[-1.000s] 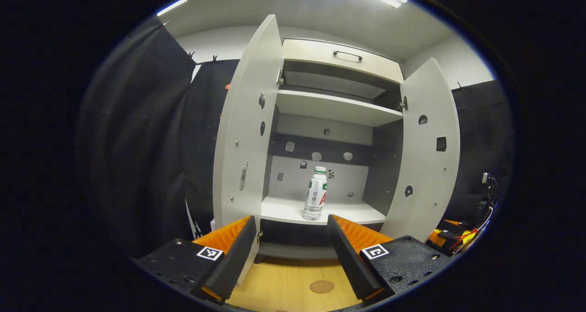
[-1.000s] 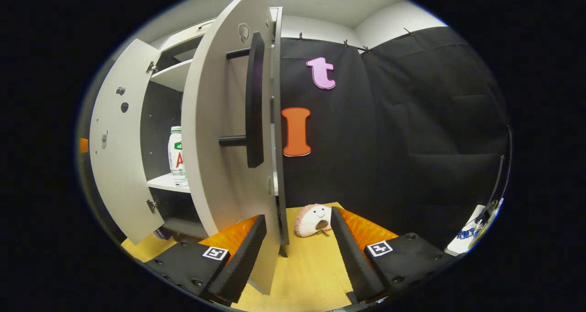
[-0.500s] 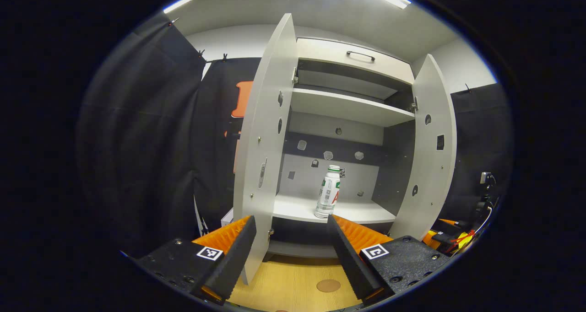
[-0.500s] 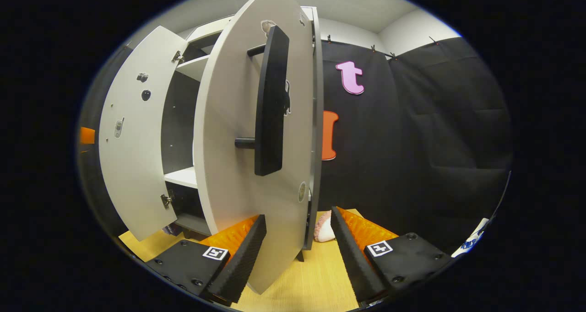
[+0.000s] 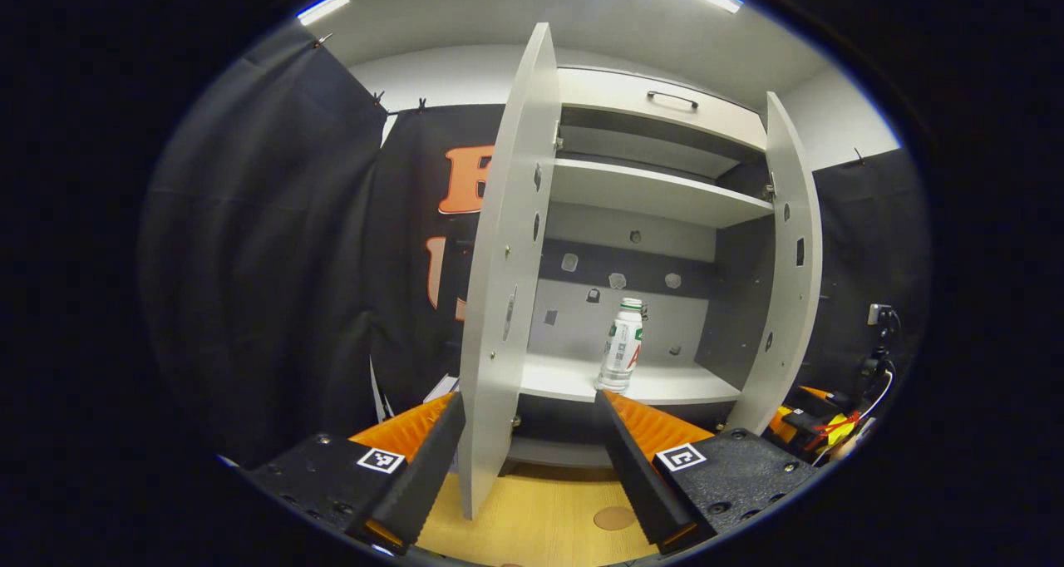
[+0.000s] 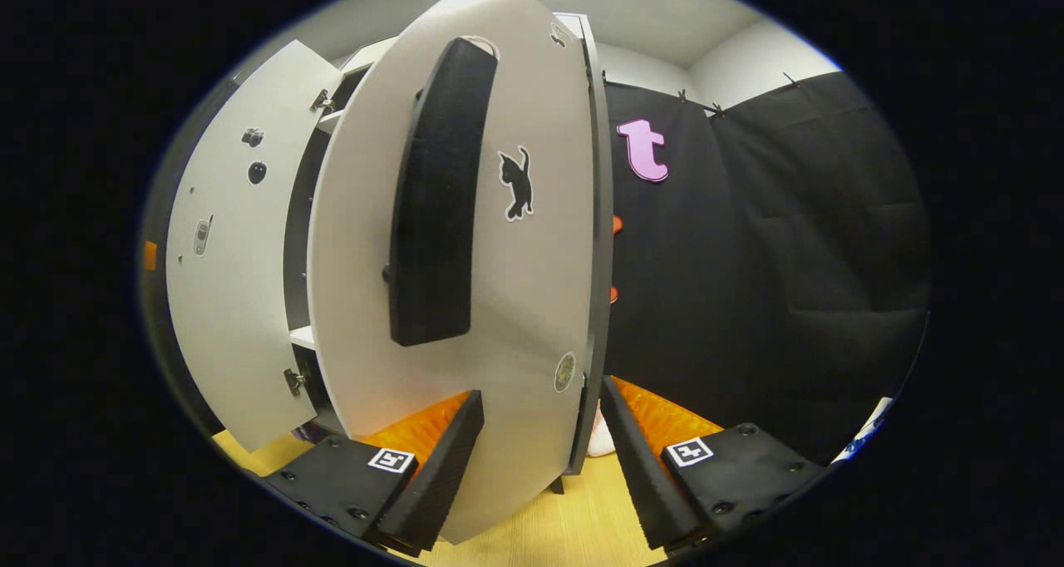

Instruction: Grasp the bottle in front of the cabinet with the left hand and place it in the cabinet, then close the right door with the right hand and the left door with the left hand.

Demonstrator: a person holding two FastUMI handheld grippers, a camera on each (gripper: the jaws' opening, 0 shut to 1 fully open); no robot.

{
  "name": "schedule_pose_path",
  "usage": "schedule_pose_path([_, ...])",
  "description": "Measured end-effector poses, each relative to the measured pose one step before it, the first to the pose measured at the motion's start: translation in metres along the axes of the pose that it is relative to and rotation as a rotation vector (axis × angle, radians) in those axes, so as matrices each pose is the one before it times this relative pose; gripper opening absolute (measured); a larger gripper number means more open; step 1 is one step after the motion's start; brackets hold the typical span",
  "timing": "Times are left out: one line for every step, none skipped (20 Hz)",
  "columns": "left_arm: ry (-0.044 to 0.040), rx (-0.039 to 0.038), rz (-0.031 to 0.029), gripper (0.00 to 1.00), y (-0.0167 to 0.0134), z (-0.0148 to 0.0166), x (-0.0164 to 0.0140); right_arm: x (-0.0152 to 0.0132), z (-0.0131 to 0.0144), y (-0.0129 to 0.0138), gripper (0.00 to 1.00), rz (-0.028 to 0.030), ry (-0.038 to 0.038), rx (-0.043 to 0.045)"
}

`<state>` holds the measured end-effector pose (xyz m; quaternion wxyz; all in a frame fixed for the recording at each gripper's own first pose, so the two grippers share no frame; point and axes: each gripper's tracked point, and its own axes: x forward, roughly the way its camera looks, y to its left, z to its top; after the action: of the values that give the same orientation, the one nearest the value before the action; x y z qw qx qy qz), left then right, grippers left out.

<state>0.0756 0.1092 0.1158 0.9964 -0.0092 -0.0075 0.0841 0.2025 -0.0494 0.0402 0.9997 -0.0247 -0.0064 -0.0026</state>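
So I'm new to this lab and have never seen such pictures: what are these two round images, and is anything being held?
Each image comes from a fisheye camera that rides on a hand-held claw and looks along its two fingers. In the left gripper view, the left claw is open and holds nothing. It faces an open cabinet where a bottle stands upright on the lower shelf, between the left door and the right door. In the right gripper view, the right claw is open too, close to the outer face of the right door, which carries a dark handle and a cat sticker. Below is a wooden floor.
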Motion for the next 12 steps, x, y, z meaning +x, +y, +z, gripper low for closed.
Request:
schedule_pose_path([0.00247, 0.0024, 0.00468, 0.95, 0.0017, -0.00144, 0.0001, 0.00249, -0.00025, 0.00371, 0.94, 0.00576, -0.00346, -0.00086])
schedule_pose_path([0.00291, 0.00344, 0.00515, 0.95, 0.00205, -0.00189, 0.00008, 0.00219, 0.00063, 0.00432, 0.94, 0.00682, -0.00268, -0.00183])
schedule_pose_path([0.00169, 0.00271, 0.00505, 0.95, 0.00203, -0.00083, 0.00017, 0.00368, 0.00033, 0.0044, 0.94, 0.00608, -0.0014, -0.00298])
schedule_pose_path([0.00123, 0.00139, 0.00483, 0.95, 0.00236, -0.00073, -0.00071, 0.00534, -0.00158, 0.00424, 0.95, 0.0096, 0.004, -0.00202])
schedule_pose_path([0.00005, 0.00025, 0.00481, 0.95, 0.0027, -0.00012, 0.00061, 0.00444, -0.00232, 0.00227, 0.95, 0.00066, 0.0059, -0.00061])
schedule_pose_path([-0.00021, 0.00055, 0.00587, 0.95, 0.00258, 0.00005, -0.00008, 0.00192, -0.00222, 0.00375, 1.0, 0.00107, 0.00426, 0.00322])
schedule_pose_path([0.00055, 0.00212, 0.0075, 0.95, 0.0038, -0.00021, -0.00049, 0.00162, -0.00037, 0.00422, 0.95, 0.00554, 0.00175, 0.00983])
schedule_pose_path([0.0006, 0.00401, 0.01063, 0.95, 0.00575, -0.0019, 0.00087, 0.00153, 0.00174, 0.00593, 0.95, 0.00822, -0.0021, 0.0107])
schedule_pose_path([-0.00012, 0.00441, 0.01278, 0.95, 0.00583, -0.00022, 0.00078, -0.00099, 0.00184, 0.00317, 0.95, 0.00641, -0.00479, 0.00336])
schedule_pose_path([-0.00083, 0.00341, 0.01414, 0.95, 0.00769, -0.00025, 0.00071, -0.00131, 0.00083, -0.00007, 1.0, 0.00323, -0.00208, -0.00439])
schedule_pose_path([0.00145, 0.00186, 0.01369, 0.95, 0.00675, -0.00029, 0.00002, -0.00105, -0.0003, -0.00101, 0.95, 0.00122, 0.00031, -0.00802])
schedule_pose_path([0.00234, -0.00013, 0.0119, 0.95, 0.00551, -0.00288, 0.00112, -0.00175, 0.00002, -0.00042, 0.95, 0.00081, 0.00083, -0.00545])
